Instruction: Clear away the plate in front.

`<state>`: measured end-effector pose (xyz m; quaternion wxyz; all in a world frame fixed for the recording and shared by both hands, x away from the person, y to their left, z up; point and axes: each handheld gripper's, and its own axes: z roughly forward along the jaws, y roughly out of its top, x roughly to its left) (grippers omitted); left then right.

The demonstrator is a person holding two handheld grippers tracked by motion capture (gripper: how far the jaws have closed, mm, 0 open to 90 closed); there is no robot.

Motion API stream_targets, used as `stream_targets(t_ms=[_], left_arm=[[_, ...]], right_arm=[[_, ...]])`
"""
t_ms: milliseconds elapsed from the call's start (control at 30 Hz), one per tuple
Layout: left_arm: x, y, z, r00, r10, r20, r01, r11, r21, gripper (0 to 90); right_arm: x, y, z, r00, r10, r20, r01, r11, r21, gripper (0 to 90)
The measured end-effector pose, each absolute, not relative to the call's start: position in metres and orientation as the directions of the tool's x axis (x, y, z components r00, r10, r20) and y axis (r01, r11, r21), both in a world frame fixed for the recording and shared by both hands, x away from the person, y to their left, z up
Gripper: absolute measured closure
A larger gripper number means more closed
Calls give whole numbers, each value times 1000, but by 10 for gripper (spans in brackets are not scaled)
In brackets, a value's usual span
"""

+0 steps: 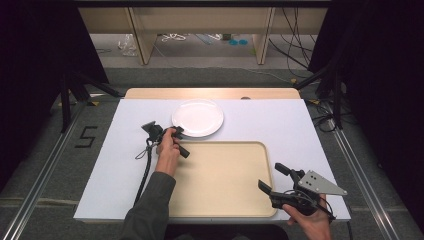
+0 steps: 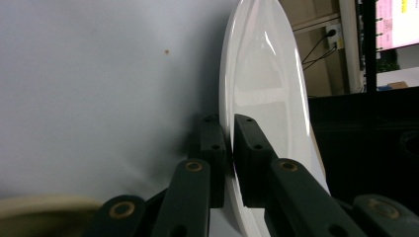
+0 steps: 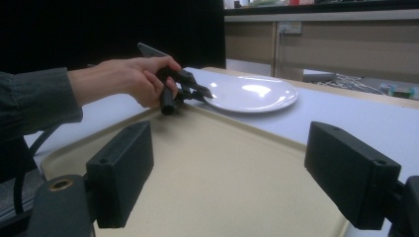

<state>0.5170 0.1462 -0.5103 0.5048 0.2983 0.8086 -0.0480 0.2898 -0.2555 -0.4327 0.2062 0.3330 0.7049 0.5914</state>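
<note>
Two hand-held grippers are at work over your worktop [image 1: 125,170], a pale grey-white sheet laid on a wooden top whose far edge shows beyond it. Black curtains close off both sides of the room, grey carpet lies around the worktop, a "5" [image 1: 86,136] is taped on the floor at your left, and loose cables lie under a wooden bench at the far wall. A beige tray [image 1: 220,185] sits on the near middle of the worktop, and the white plate [image 1: 197,117] lies just beyond the tray's far left corner, flat on the sheet. Your left hand-held gripper [image 1: 176,131] is clenched on the plate's near-left rim: in the left gripper view its two black jaws stand one on each side of the thin white edge [image 2: 257,79], pressed to it, though the camera is rolled so the plate looks upright there. Your left hand [image 1: 167,150] wraps the handle, sleeve running back toward you, and much of the gripper body is hidden under your fingers. Your right hand-held gripper [image 1: 272,177] is released, its jaws spread wide apart with nothing between them, and it sits at the tray's near right corner, pointing left across the tray toward the plate [image 3: 252,94]. Your right hand [image 1: 310,220] is cut off by the bottom edge of the high view.
</note>
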Motion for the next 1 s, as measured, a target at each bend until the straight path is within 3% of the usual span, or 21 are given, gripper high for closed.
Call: stream_targets(t_ms=[67, 1000], left_arm=[[517, 147, -508, -301, 370, -879, 491, 850, 190, 850], [509, 148, -511, -222, 292, -930, 475, 866, 159, 832]], right_arm=[[290, -255, -433, -692, 714, 102, 219, 74, 973, 201], [292, -257, -433, -700, 707, 100, 203, 63, 977, 209]])
